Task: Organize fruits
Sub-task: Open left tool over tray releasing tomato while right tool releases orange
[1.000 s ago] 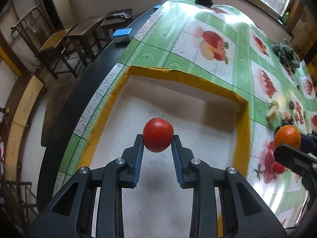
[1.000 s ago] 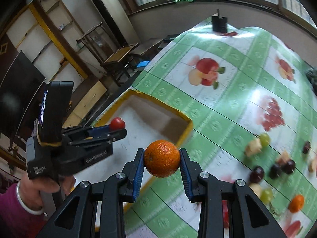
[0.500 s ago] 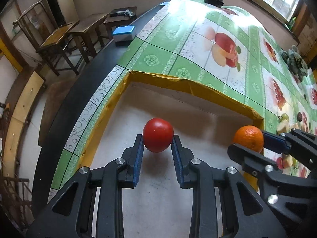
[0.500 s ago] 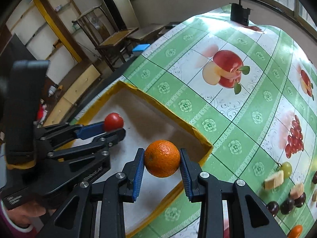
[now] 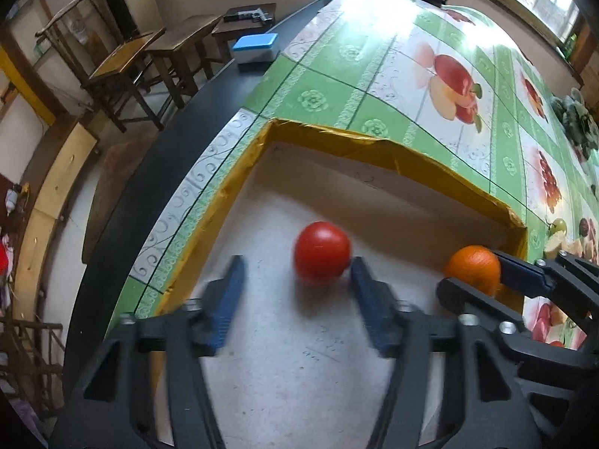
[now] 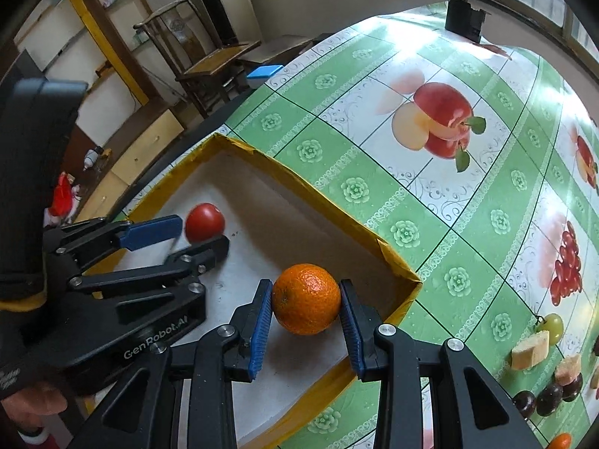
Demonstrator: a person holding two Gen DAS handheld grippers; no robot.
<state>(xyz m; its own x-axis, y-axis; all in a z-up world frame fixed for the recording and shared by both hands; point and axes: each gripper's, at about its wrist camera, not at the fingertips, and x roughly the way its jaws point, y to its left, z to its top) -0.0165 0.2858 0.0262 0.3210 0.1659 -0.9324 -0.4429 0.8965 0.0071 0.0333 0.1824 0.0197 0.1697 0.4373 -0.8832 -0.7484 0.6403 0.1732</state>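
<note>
Over the shallow yellow-rimmed cardboard tray (image 5: 378, 149) at the corner of the fruit-print tablecloth (image 6: 430, 172), the left gripper (image 5: 295, 292) has its jaws opening, the round red tomato (image 5: 322, 252) released near the tray's middle. The right gripper (image 6: 305, 308) is loosening around the round orange mandarin (image 6: 306, 298), low by the tray's right wall.

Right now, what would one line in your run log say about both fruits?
left gripper: jaws opening, tomato released in box | right gripper: jaws opening, orange between pads, low in box
</note>
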